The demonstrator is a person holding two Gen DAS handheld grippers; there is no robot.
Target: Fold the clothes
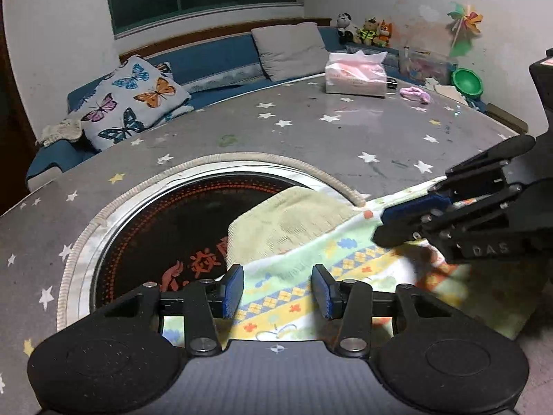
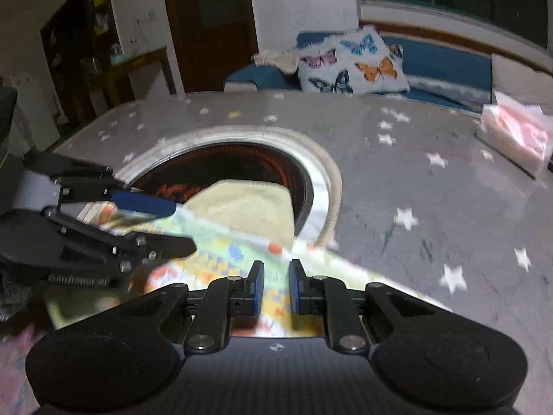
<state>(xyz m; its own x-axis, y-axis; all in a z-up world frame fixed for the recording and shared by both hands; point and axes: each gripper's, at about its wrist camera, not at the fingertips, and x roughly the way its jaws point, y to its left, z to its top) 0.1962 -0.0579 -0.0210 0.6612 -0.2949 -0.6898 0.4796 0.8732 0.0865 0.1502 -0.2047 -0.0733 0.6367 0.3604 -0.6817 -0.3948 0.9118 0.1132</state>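
Observation:
A patterned cloth (image 1: 311, 269) in green, yellow and white lies on the table's near edge, its pale yellow back side (image 1: 290, 221) folded over the round black cooktop. My left gripper (image 1: 278, 292) is open just above the cloth's near edge, holding nothing. My right gripper (image 2: 276, 283) has its jaws a little apart over the cloth (image 2: 221, 252), which is blurred. In the left wrist view the right gripper (image 1: 408, 221) comes in from the right above the cloth. In the right wrist view the left gripper (image 2: 172, 221) comes in from the left, jaws apart over the cloth.
A grey star-print table (image 1: 311, 131) has a round black cooktop (image 1: 166, 235) set in it. A tissue pack (image 1: 356, 76), a pink item (image 1: 414, 94) and a green bowl (image 1: 467, 83) sit at the far side. A blue bench with cushions (image 1: 131, 100) runs behind.

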